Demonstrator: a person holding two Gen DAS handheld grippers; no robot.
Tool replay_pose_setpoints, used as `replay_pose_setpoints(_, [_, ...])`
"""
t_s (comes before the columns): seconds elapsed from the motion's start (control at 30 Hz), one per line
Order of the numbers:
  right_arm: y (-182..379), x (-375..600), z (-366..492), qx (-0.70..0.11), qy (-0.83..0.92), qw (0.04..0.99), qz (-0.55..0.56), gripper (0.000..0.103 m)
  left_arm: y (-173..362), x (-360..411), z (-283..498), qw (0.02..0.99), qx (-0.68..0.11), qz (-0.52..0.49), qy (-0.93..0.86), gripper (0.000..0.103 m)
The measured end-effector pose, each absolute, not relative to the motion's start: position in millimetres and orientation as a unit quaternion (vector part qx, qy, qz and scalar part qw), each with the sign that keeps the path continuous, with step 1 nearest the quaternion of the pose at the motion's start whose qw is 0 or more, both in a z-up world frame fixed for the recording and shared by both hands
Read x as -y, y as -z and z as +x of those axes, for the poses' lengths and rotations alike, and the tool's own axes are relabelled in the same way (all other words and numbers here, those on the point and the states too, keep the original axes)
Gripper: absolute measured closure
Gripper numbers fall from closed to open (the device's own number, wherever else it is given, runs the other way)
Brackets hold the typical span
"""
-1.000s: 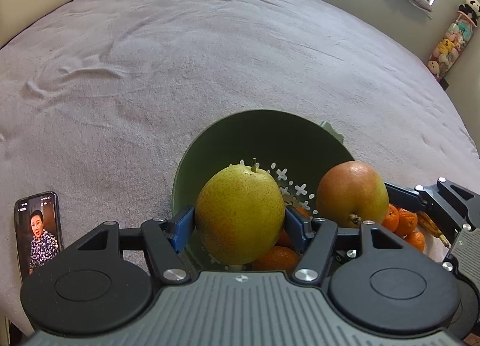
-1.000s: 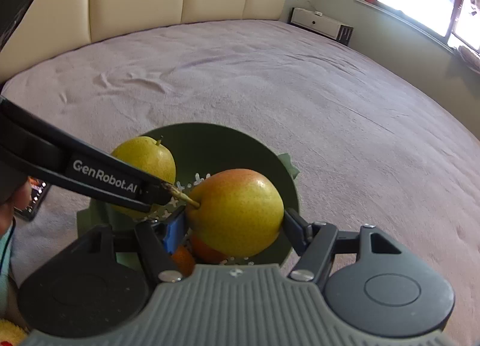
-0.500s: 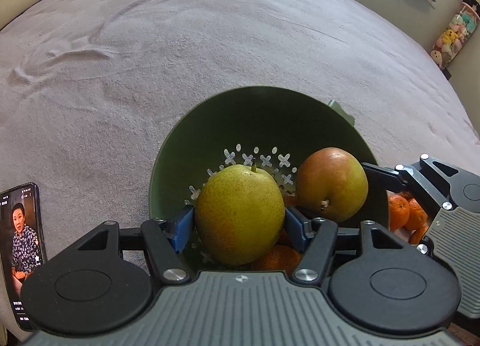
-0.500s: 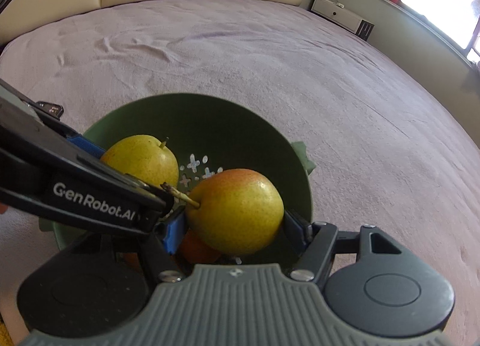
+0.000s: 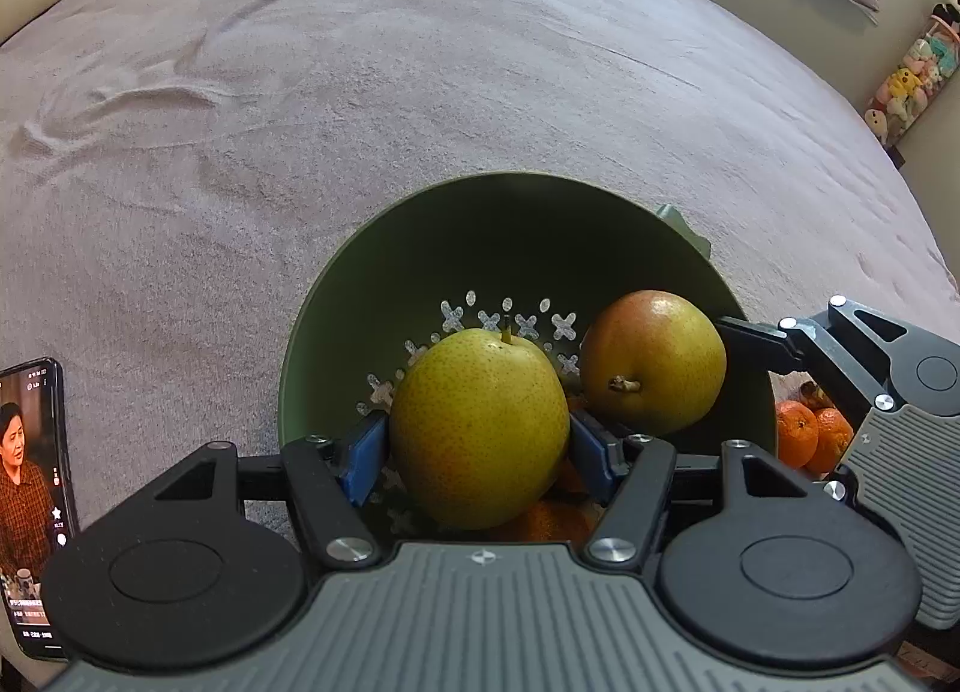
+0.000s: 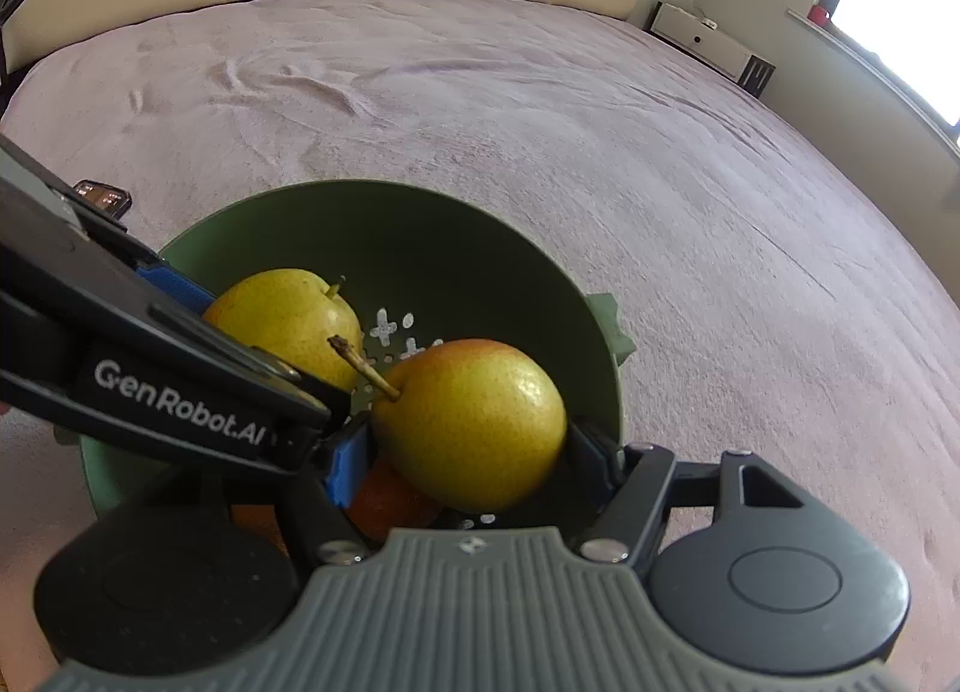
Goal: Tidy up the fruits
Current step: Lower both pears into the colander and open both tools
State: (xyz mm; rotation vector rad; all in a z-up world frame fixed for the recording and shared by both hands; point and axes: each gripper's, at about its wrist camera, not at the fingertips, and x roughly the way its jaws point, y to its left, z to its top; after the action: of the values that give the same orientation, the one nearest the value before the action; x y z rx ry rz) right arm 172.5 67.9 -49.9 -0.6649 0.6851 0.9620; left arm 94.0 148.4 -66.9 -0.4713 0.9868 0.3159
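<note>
Two pears hovering over green colander (image 5: 600, 224) at once. Risk: crowding, since left gripper (image 5: 477, 446) and right gripper (image 6: 468, 446) are nearly touching, and releasing together may be knocking fruit against fruit or onto oranges (image 5: 813, 434) beside the rim. Left jaws spread wide, pads pressing yellow-green pear (image 5: 480, 428). Right jaws clamping reddish pear (image 6: 471, 422), stem pointing at left gripper.

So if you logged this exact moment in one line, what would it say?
left claw: shut on yellow-green pear | right claw: shut on reddish pear | both over green colander | oranges outside
</note>
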Motion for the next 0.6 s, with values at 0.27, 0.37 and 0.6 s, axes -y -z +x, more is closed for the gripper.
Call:
replay_pose_setpoints(0.27, [47,-66,173,-0.32,-0.451,0.773,-0.311,0.037,67,-150,95,0.837,-0.477,-0.222,-0.148,0.029])
replay_pose_setpoints(0.37, [47,-66,175,-0.329,-0.453,0.772,-0.3,0.037,66,-152,93,0.835,-0.478,-0.233,-0.142,0.028])
replay_pose_setpoints(0.6, [48,-70,185,-0.351,-0.456,0.764,-0.291,0.037,52,-167,84,0.84,-0.445,-0.274,-0.147,0.024])
